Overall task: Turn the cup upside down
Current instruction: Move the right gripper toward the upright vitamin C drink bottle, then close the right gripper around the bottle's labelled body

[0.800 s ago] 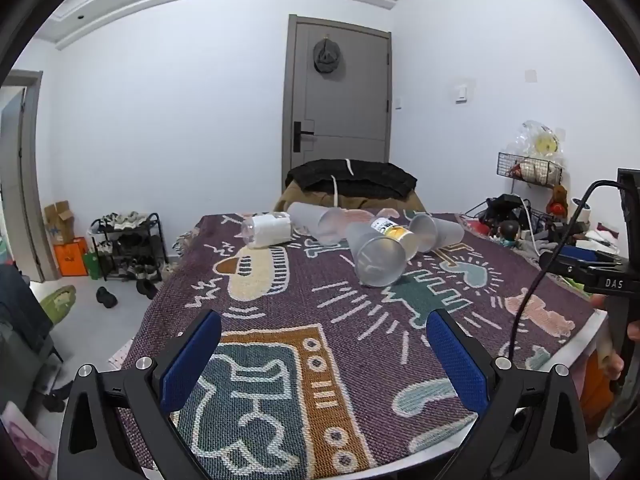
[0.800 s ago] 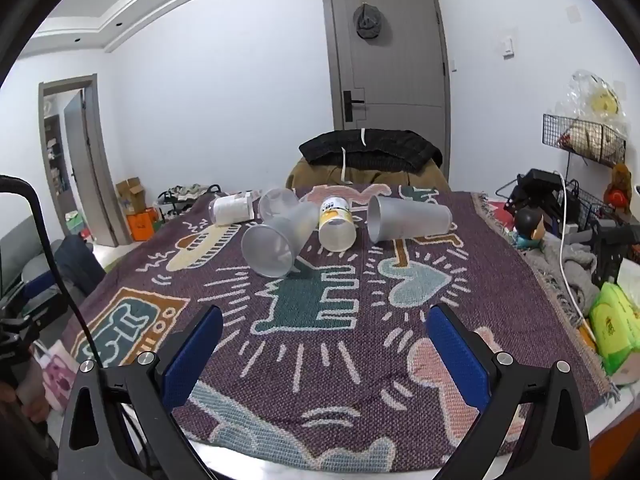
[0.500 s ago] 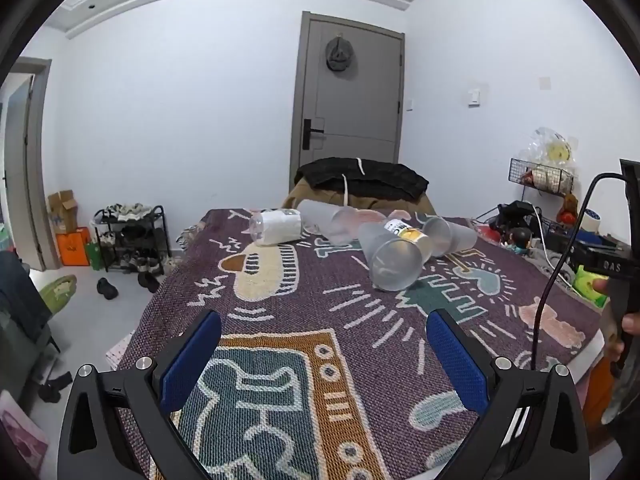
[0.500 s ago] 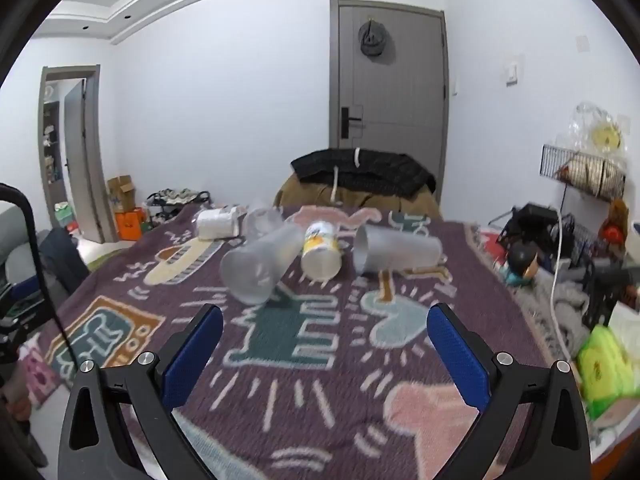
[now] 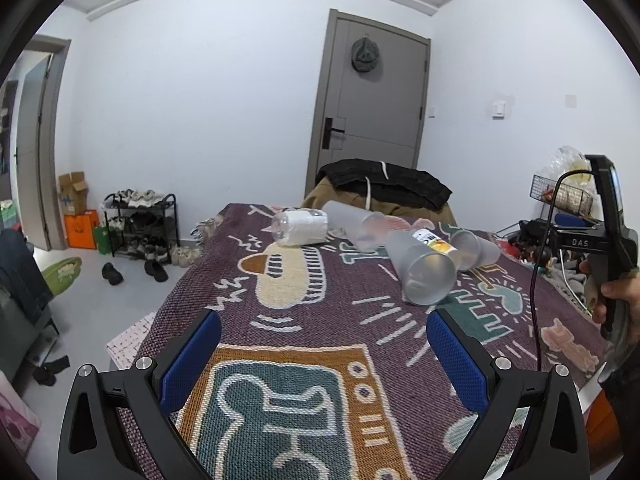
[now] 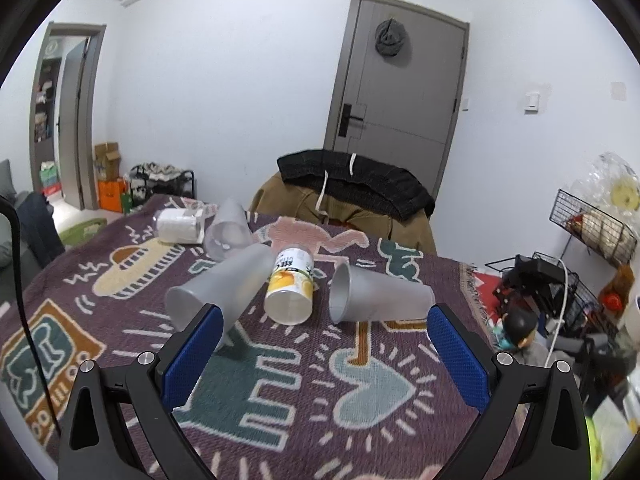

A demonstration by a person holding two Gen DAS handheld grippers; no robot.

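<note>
Several cups lie on their sides on the patterned blanket (image 6: 320, 380). A frosted grey cup (image 6: 380, 296) lies to the right, mouth facing left. Beside it a yellow-labelled cup (image 6: 290, 286) points its mouth toward me. Another frosted cup (image 6: 224, 286) lies left of that, also seen as the nearest cup (image 5: 422, 266) in the left wrist view. Further back are a third frosted cup (image 6: 228, 232) and a white-labelled cup (image 6: 180, 226). My right gripper (image 6: 324, 356) is open, close before the cups. My left gripper (image 5: 324, 356) is open over bare blanket (image 5: 300, 360), well short of them.
A chair draped with dark clothes (image 6: 356, 196) stands behind the table, before a grey door (image 6: 400, 92). A wire rack and clutter (image 6: 560, 288) crowd the right side. A shoe rack (image 5: 140, 224) stands on the left floor. A hand holds the right gripper's handle (image 5: 608, 264).
Both grippers have moved forward toward the cups, the right one much closer to them. The cups have not moved and both jaws stay wide.
</note>
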